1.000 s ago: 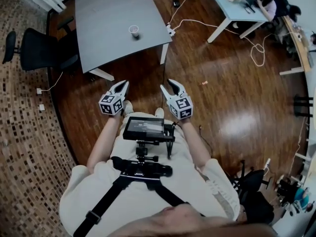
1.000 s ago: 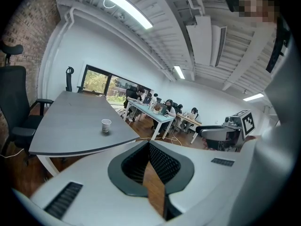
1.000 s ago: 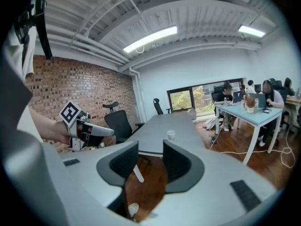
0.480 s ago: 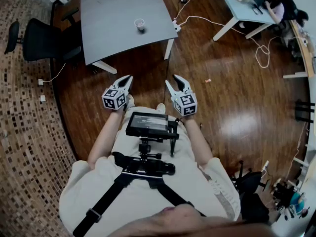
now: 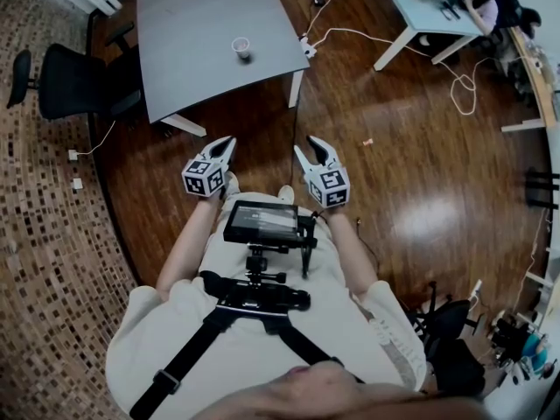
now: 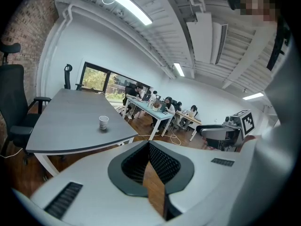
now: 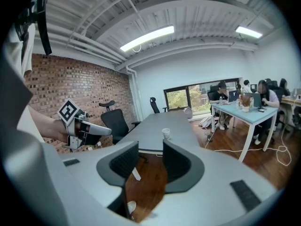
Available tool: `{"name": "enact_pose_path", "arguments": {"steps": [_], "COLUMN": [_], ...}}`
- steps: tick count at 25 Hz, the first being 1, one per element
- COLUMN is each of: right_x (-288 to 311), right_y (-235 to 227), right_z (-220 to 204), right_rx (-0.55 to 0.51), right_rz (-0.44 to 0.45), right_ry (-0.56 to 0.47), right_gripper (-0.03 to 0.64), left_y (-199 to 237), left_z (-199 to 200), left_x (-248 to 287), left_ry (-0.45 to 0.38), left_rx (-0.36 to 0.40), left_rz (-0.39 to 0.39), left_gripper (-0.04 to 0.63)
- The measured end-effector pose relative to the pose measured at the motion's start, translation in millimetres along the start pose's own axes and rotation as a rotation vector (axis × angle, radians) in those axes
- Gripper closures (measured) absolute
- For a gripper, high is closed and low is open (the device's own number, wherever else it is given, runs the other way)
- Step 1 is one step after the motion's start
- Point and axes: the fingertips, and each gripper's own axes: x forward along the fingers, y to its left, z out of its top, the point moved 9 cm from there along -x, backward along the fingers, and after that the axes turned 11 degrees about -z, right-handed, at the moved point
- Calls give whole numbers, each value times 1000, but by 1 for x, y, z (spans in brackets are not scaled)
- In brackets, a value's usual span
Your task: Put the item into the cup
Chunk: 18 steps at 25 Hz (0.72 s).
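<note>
A white paper cup [image 5: 241, 48] stands alone on the grey table [image 5: 201, 24], well ahead of both grippers. It also shows in the left gripper view as the cup [image 6: 103, 122] and in the right gripper view as the cup [image 7: 165, 133]. My left gripper [image 5: 226, 143] is held at waist height over the wood floor, its pads [image 6: 148, 145] meeting at the tips with nothing in them. Beside it, my right gripper [image 5: 313, 145] stands open and empty [image 7: 150, 161]. A small pale thing [image 5: 367, 142] lies on the floor to the right; I cannot tell what it is.
A black office chair [image 5: 61, 81] stands at the table's left side. A light blue desk [image 5: 420, 7] with seated people is at the far right, with white cables [image 5: 455, 86] trailing over the wood floor. Mosaic flooring borders the left.
Both grippers hold the same pose and jaw stance. The head view has shifted slightly, and the table and cup have shifted a little in it.
</note>
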Motion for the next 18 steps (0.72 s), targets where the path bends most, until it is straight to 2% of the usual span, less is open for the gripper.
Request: {"name": "enact_pose_path", "arguments": {"steps": [9,18], "right_x": [-2,1], "right_y": [-1,7], "right_z": [-3,0], "right_rx": [-3,-68], "right_rz": [-14,14], "right_ry": [13,12], "right_gripper": [446,447], "left_y": [0,2], "left_z": [1,0], "left_x": [6,5], "left_ry": [8,4], "left_rx": [4,-4], "left_rz": [-12,-5], "left_gripper": [597,597]}}
